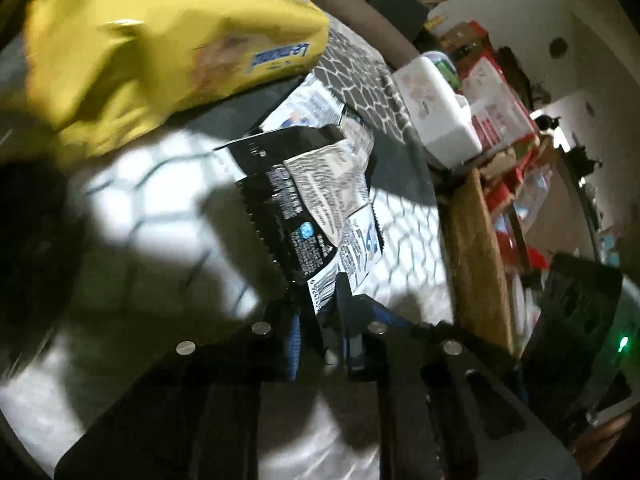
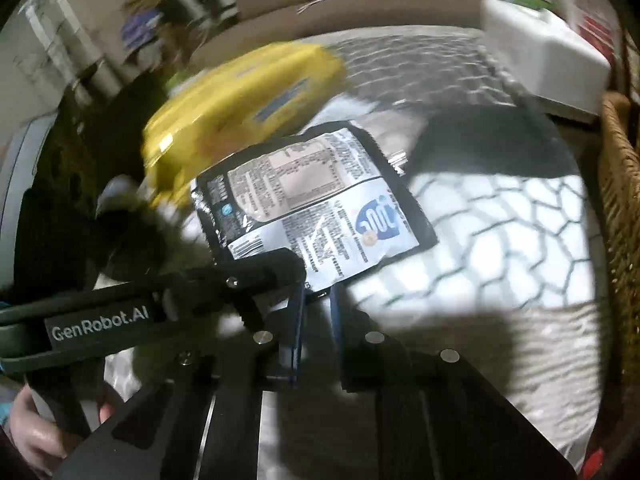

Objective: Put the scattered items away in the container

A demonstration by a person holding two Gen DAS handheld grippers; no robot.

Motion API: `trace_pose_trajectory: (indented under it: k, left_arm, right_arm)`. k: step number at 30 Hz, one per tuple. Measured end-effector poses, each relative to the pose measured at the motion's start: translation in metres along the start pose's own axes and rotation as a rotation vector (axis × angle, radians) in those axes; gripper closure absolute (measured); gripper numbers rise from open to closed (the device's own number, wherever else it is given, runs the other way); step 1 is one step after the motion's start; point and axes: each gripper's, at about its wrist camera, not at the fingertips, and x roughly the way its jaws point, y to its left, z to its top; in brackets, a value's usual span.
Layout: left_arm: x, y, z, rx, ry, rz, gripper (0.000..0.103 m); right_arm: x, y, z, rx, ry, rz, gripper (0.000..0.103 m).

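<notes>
Left gripper (image 1: pixel 320 308) is clamped on the near edge of the black snack packet (image 1: pixel 296 208), pads pinching the barcode corner; in the right wrist view it comes in from the left as a dark arm marked GenRobot.AI, its tip on the packet's near-left corner. Right gripper (image 2: pixel 318 300) is closed as well, its blue-edged fingers (image 2: pixel 294 320) nipping the same packet (image 2: pixel 316 200) at the near edge, just beside the left gripper's tip. A person's hand (image 2: pixel 36 428) shows at the bottom left of that view, wrapped round a gripper handle.

Packet as landmark: it lies print side up on the white cloth with a grey honeycomb pattern (image 2: pixel 500 232), crumpled and partly lifted in the left wrist view, flatter in the right. Yellow bag (image 1: pixel 160 52) sits beyond and left of the packet, its edge touching or overlapping the packet's far-left side; blurred in both views. White container (image 1: pixel 436 112) stands beyond and right of the packet, well apart from it, at the cloth's far edge. Wicker basket (image 2: pixel 620 184) is right of the packet, past the cloth's edge. Red boxes (image 1: pixel 496 108) are stacked behind the white container, contents unreadable.
</notes>
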Motion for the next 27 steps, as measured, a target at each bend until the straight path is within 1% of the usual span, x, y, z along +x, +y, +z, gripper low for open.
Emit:
trace_pose_trajectory:
  k: [1,2,3,4,5,6,7,8,9,10,11,13,15,17,21,25,27]
  left_arm:
    - [-0.006,0.004,-0.005,0.004,0.000,0.006,0.089]
    - [-0.013,0.007,-0.013,0.018,0.006,0.016,0.089]
    - [-0.017,0.009,-0.019,0.033,0.008,0.027,0.089]
    - [-0.023,0.009,-0.027,0.072,0.013,0.053,0.089]
    - [-0.027,0.007,-0.034,0.115,0.014,0.070,0.086]
    - [-0.032,0.004,-0.040,0.157,0.011,0.092,0.077]
    - [-0.037,-0.001,-0.047,0.203,0.005,0.111,0.067]
    - [-0.040,-0.004,-0.051,0.234,0.001,0.128,0.051]
    - [-0.045,-0.009,-0.057,0.270,-0.007,0.148,0.013]
    - [-0.049,-0.013,-0.061,0.292,-0.021,0.175,0.000]
    - [-0.054,-0.018,-0.065,0.316,-0.039,0.199,0.000]
    - [-0.064,-0.028,-0.072,0.378,-0.052,0.237,0.000]
    - [-0.072,-0.032,-0.077,0.400,-0.059,0.260,0.000]
    - [-0.084,-0.030,-0.077,0.386,-0.062,0.258,0.000]
    - [-0.112,-0.017,-0.076,0.333,-0.060,0.228,0.000]
    - [-0.126,-0.005,-0.073,0.320,-0.052,0.243,0.000]
    - [-0.123,0.001,-0.073,0.338,-0.019,0.254,0.000]
  right_arm:
    - [-0.003,0.006,-0.004,-0.005,0.010,0.021,0.089]
    - [-0.009,0.010,-0.008,-0.008,0.010,0.023,0.088]
    - [-0.016,0.012,-0.012,-0.015,0.006,0.014,0.076]
    - [-0.021,0.014,-0.014,-0.024,0.000,-0.002,0.052]
    - [-0.025,0.016,-0.015,-0.034,-0.010,-0.022,0.038]
    - [-0.030,0.018,-0.017,-0.045,-0.029,-0.038,0.020]
    - [-0.032,0.017,-0.017,-0.046,-0.040,-0.042,0.018]
    - [-0.034,0.014,-0.017,-0.033,-0.051,-0.035,0.017]
    - [-0.035,0.012,-0.018,-0.015,-0.057,-0.037,0.015]
    - [-0.037,0.010,-0.020,-0.003,-0.058,-0.045,0.006]
    - [-0.036,0.010,-0.021,-0.001,-0.055,-0.056,0.000]
    - [-0.037,0.011,-0.022,-0.002,-0.054,-0.082,0.000]
    - [-0.040,0.014,-0.027,0.016,-0.060,-0.078,0.000]
    - [-0.043,0.018,-0.033,0.033,-0.064,-0.065,0.000]
    - [-0.047,0.029,-0.041,0.024,-0.068,-0.067,0.000]
    - [-0.045,0.036,-0.045,0.000,-0.059,-0.090,0.000]
    - [-0.040,0.036,-0.046,-0.001,-0.047,-0.094,0.000]
